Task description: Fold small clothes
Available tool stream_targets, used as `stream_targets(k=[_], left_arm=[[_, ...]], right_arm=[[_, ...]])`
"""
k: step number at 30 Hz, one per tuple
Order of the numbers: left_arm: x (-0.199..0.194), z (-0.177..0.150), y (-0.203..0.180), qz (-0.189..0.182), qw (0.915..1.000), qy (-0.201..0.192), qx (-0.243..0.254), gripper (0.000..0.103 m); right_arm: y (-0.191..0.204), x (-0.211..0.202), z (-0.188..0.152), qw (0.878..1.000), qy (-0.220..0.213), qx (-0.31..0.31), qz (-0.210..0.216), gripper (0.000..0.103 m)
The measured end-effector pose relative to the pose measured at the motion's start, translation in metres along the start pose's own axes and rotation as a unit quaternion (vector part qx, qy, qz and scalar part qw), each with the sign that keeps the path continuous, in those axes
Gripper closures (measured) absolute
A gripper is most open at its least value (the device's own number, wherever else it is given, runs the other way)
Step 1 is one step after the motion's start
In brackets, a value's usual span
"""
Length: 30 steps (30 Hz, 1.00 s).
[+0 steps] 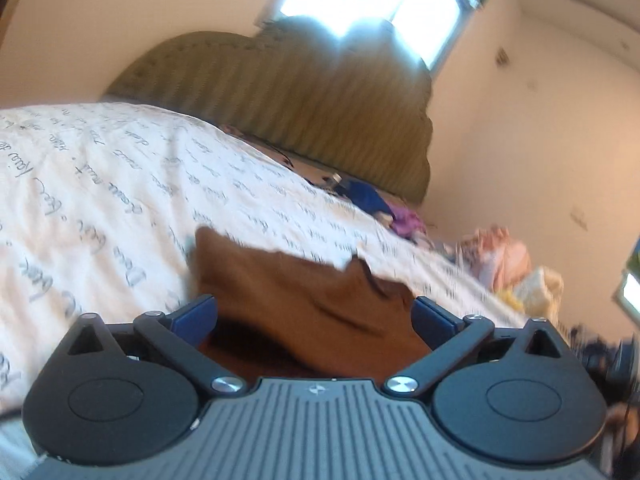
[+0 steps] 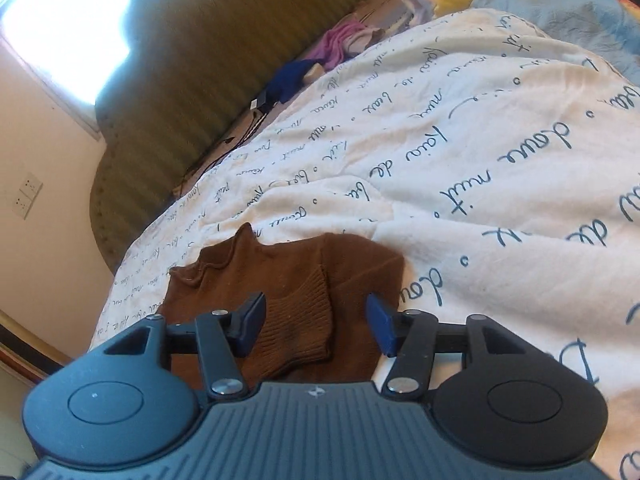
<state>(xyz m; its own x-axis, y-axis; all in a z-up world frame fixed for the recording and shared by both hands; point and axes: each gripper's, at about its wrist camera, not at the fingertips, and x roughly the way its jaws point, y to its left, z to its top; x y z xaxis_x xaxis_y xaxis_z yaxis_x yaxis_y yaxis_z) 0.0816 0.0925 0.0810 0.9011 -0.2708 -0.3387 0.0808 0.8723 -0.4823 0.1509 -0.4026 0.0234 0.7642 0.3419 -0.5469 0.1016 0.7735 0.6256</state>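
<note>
Tilting down over the brown sweater (image 2: 288,280), the right tool (image 2: 316,326) and the left tool (image 1: 314,316) both gape released.

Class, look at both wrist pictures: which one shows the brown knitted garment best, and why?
The right wrist view. There the brown garment lies sharp on the printed bedcover, with its ribbed cuff and wavy edge clear. The left wrist view shows the same garment blurred, its near part hidden behind the gripper body.
</note>
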Motion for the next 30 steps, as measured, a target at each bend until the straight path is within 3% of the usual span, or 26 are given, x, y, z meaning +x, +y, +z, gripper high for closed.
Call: stream_targets(k=[2, 4, 7, 10, 13, 14, 16, 18, 20, 21, 23, 25, 26, 27, 28, 30], left_arm=[[0.018, 0.018, 0.005, 0.013, 0.9997, 0.015, -0.014, 0.001], [0.036, 0.029, 0.008, 0.05, 0.9985, 0.021, -0.003, 0.002], [0.05, 0.037, 0.009, 0.092, 0.9951, 0.024, 0.027, 0.002], [0.05, 0.039, 0.016, 0.095, 0.9947, 0.024, 0.032, 0.002], [0.063, 0.034, 0.025, 0.093, 0.9933, 0.058, 0.036, 0.002], [0.07, 0.033, 0.027, 0.097, 0.992, 0.07, 0.04, 0.002], [0.086, 0.03, 0.03, 0.109, 0.9892, 0.088, 0.043, 0.002], [0.1, 0.031, 0.033, 0.1, 0.9876, 0.115, 0.039, 0.002], [0.11, 0.034, 0.033, 0.099, 0.9859, 0.126, 0.047, 0.003], [0.115, 0.035, 0.032, 0.102, 0.9855, 0.126, 0.05, 0.005], [0.125, 0.035, 0.033, 0.103, 0.9832, 0.142, 0.053, 0.018], [0.135, 0.033, 0.026, 0.101, 0.98, 0.154, 0.074, 0.061], [0.138, 0.032, 0.021, 0.105, 0.9784, 0.156, 0.086, 0.072], [0.139, 0.032, 0.017, 0.109, 0.9775, 0.154, 0.094, 0.089], [0.139, 0.033, 0.013, 0.119, 0.9771, 0.146, 0.099, 0.09], [0.131, 0.037, 0.006, 0.133, 0.9778, 0.118, 0.111, 0.09]], right_arm=[[0.005, 0.009, 0.002, 1.0, 0.015, -0.011, 0.002, 0.048], [0.009, 0.021, 0.001, 0.999, 0.039, -0.024, 0.0, 0.051], [0.014, 0.037, -0.003, 0.996, 0.06, -0.057, -0.026, 0.093], [0.021, 0.019, -0.002, 0.995, 0.035, -0.092, -0.01, 0.097], [-0.007, 0.018, 0.005, 0.997, 0.028, -0.059, -0.035, 0.097], [-0.017, 0.022, 0.005, 0.998, 0.038, -0.037, -0.02, 0.096], [-0.02, 0.016, 0.004, 1.0, 0.027, -0.007, 0.001, 0.09], [-0.013, 0.002, 0.004, 1.0, 0.003, -0.005, 0.006, 0.07], [-0.005, -0.018, 0.002, 0.998, -0.044, -0.033, -0.015, 0.026], [-0.003, -0.021, 0.002, 0.996, -0.056, -0.051, -0.036, 0.018], [-0.005, -0.011, 0.006, 0.995, -0.025, -0.068, -0.067, 0.017], [-0.009, 0.008, 0.004, 0.997, 0.016, -0.056, -0.053, 0.018], [-0.007, 0.015, 0.002, 0.997, 0.022, -0.061, -0.041, 0.021], [-0.004, 0.022, 0.0, 0.996, 0.025, -0.073, -0.035, 0.035], [-0.001, 0.03, -0.001, 0.995, 0.038, -0.079, -0.044, 0.092], [0.004, 0.03, 0.002, 0.994, 0.031, -0.092, -0.043, 0.091]])
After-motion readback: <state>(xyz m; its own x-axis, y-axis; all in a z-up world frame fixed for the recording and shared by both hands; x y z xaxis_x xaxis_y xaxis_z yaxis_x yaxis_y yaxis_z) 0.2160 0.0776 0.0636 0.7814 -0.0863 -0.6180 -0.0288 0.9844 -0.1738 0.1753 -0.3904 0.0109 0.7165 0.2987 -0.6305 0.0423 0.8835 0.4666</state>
